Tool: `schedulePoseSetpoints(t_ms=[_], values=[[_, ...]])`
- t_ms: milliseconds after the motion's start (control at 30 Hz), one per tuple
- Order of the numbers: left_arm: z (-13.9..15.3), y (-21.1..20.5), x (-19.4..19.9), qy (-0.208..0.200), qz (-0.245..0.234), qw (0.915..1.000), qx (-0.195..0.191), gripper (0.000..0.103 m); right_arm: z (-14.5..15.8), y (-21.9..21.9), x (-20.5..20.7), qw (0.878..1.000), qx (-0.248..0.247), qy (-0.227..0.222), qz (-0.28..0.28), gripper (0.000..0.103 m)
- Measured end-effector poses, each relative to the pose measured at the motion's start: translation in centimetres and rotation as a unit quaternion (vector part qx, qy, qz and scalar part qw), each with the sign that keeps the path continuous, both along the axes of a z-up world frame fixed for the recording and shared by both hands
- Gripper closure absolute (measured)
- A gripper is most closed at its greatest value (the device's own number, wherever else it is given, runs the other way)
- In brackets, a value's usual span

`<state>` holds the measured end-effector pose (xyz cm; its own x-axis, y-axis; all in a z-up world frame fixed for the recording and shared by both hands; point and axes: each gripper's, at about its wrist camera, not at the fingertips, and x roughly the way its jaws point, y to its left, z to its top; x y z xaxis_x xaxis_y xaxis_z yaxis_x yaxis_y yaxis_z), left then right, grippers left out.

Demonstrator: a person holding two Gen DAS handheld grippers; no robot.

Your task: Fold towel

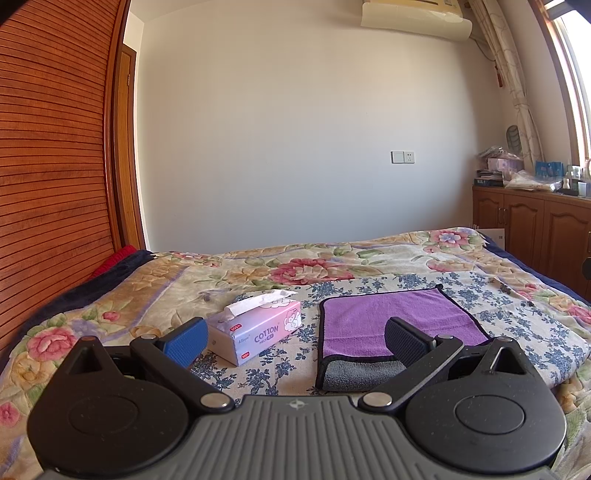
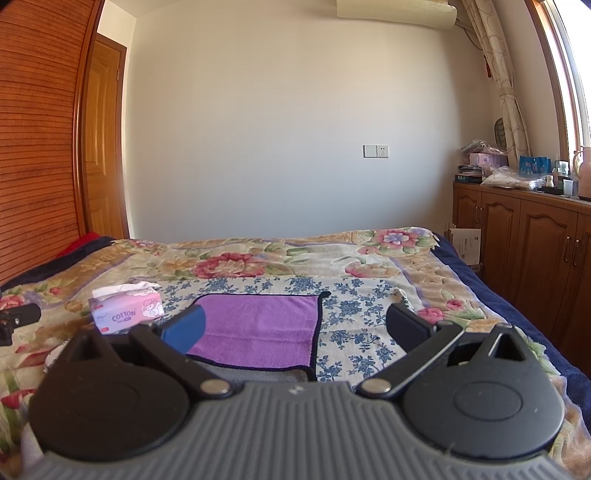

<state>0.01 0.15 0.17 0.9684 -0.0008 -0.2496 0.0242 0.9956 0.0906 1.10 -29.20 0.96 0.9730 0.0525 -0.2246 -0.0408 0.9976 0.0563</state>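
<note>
The towel (image 1: 399,321) lies flat on a blue-flowered cloth (image 1: 524,317) spread over the bed (image 1: 184,280), purple side up, with its near edge turned back to show a grey underside. In the left wrist view the right-hand finger (image 1: 406,341) of the left gripper (image 1: 295,339) covers part of that near edge; in the right wrist view the blue finger (image 2: 184,328) of the right gripper (image 2: 295,328) hides the towel's left corner, and the gripper body cuts off the grey strip below. Both grippers stand with fingers spread wide, holding nothing, above the bed and short of the towel. A tissue box (image 1: 258,332) sits just left of the towel, not touching it; "COTTON" reads clearly on its side, while the smaller print and the red labels are too small to make out. At the left edge of the right wrist view a dark object (image 2: 18,321) is cut off and cannot be identified. The clutter on the cabinet (image 2: 517,229) by the window is too small to sort out, and the air conditioner (image 1: 413,18) is cropped by the top of the frame.
</note>
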Motion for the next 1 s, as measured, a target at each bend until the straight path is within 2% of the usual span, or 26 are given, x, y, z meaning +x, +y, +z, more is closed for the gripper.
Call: schedulePoseSetpoints(t_ms=[1000], values=[[0.01,-0.2,0.16,0.001,0.0,1.0,0.001,0.0,-0.03,-0.01,0.0,1.0,0.0,0.001,0.0,0.0]])
